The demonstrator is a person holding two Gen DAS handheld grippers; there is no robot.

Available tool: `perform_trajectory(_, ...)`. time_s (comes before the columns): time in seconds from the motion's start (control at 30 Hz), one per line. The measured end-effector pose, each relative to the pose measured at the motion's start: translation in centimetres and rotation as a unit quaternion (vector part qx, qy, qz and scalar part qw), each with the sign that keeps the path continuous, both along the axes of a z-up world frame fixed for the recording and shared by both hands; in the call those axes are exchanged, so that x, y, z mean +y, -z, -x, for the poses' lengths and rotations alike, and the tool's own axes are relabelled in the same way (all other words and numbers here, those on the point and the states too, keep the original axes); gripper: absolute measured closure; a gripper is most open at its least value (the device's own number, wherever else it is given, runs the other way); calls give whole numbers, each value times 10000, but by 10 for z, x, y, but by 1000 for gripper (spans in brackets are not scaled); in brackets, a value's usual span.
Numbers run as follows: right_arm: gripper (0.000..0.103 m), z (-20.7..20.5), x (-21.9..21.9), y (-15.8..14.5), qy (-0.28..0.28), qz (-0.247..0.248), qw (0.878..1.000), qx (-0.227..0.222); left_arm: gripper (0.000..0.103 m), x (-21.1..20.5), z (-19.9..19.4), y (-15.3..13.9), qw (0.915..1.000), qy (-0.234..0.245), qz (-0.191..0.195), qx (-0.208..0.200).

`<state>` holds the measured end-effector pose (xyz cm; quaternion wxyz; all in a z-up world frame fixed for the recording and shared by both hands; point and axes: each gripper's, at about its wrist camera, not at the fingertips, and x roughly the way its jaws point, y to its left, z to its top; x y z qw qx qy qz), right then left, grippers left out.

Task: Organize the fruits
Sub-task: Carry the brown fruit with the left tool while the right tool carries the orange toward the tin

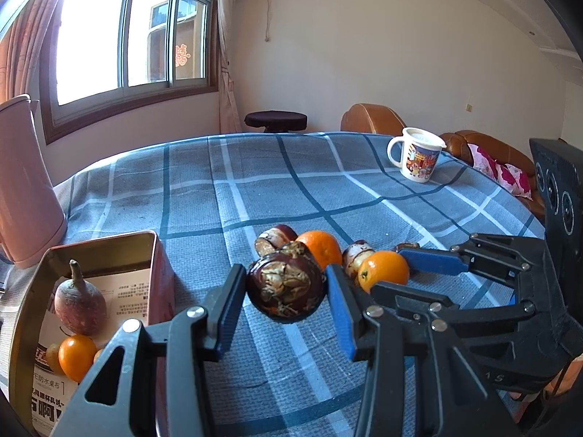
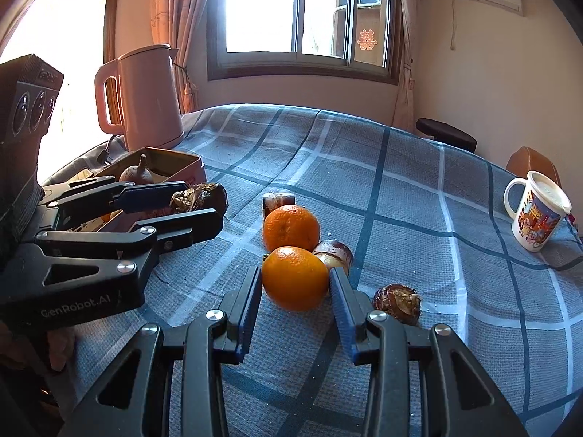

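My left gripper [image 1: 286, 282] is shut on a dark brown, knobbly water chestnut [image 1: 288, 287], held just above the checked cloth beside an open tin [image 1: 153, 255]. The tin holds a purple stemmed fruit [image 1: 80, 304] and a small orange fruit [image 1: 76, 357]. My right gripper [image 2: 296, 286] has its blue pads pressed on both sides of the nearer orange [image 2: 295, 278], which rests on the cloth. A second orange [image 2: 290, 227] lies right behind it. Three more water chestnuts [image 2: 278, 200] [image 2: 337, 253] [image 2: 397, 302] lie around the oranges.
A pink kettle [image 2: 145, 98] stands behind the tin at the table's left. A printed white mug [image 2: 535, 211] sits at the far right edge. A dark stool [image 1: 276, 121] and a brown sofa [image 1: 484, 145] stand beyond the blue checked tablecloth [image 1: 255, 189].
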<state>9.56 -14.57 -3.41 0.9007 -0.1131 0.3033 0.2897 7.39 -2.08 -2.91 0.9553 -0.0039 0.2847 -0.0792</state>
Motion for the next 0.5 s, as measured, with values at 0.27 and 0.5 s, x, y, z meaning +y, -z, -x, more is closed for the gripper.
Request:
perform_trajectory(0.27, 63, 7, -6, -8, 22, -236, 9994, -245, 56, -4, 9, -5, 9995, 8, -108, -299)
perform_trajectory(0.5, 63, 11, -12, -12, 52, -410, 9983, -404, 56, -4, 14, -7, 9989, -30, -156, -448)
